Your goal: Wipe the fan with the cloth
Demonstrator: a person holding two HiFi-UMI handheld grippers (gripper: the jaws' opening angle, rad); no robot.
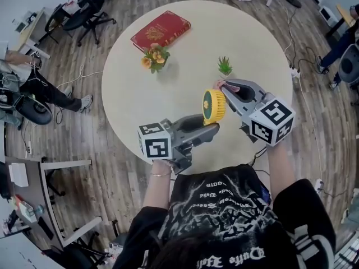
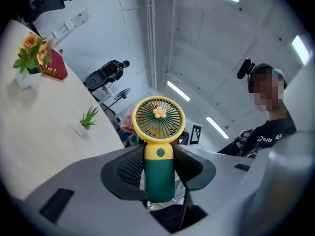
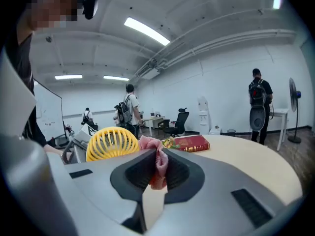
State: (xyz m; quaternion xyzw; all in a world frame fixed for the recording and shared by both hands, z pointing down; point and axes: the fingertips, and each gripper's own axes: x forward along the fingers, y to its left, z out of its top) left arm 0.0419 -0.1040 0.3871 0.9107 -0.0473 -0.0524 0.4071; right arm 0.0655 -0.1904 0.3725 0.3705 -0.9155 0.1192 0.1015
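A small hand fan [image 1: 213, 106] with a yellow round grille and a dark green handle is held above the table's near edge. My left gripper [image 1: 208, 129] is shut on the green handle [image 2: 159, 177], with the grille [image 2: 158, 117] standing up past the jaws. My right gripper [image 1: 224, 86] is shut on a pink cloth [image 3: 156, 159] bunched between its jaws. The cloth [image 1: 220, 84] sits right beside the fan's far rim; in the right gripper view the yellow grille [image 3: 112, 143] lies just left of it.
On the round cream table [image 1: 185, 49] lie a red book [image 1: 160, 30], a small pot of orange flowers [image 1: 155, 57] and a tiny green plant [image 1: 225, 66]. Office chairs [image 1: 84, 10] and a seated person [image 1: 33, 86] are around the table on the wooden floor.
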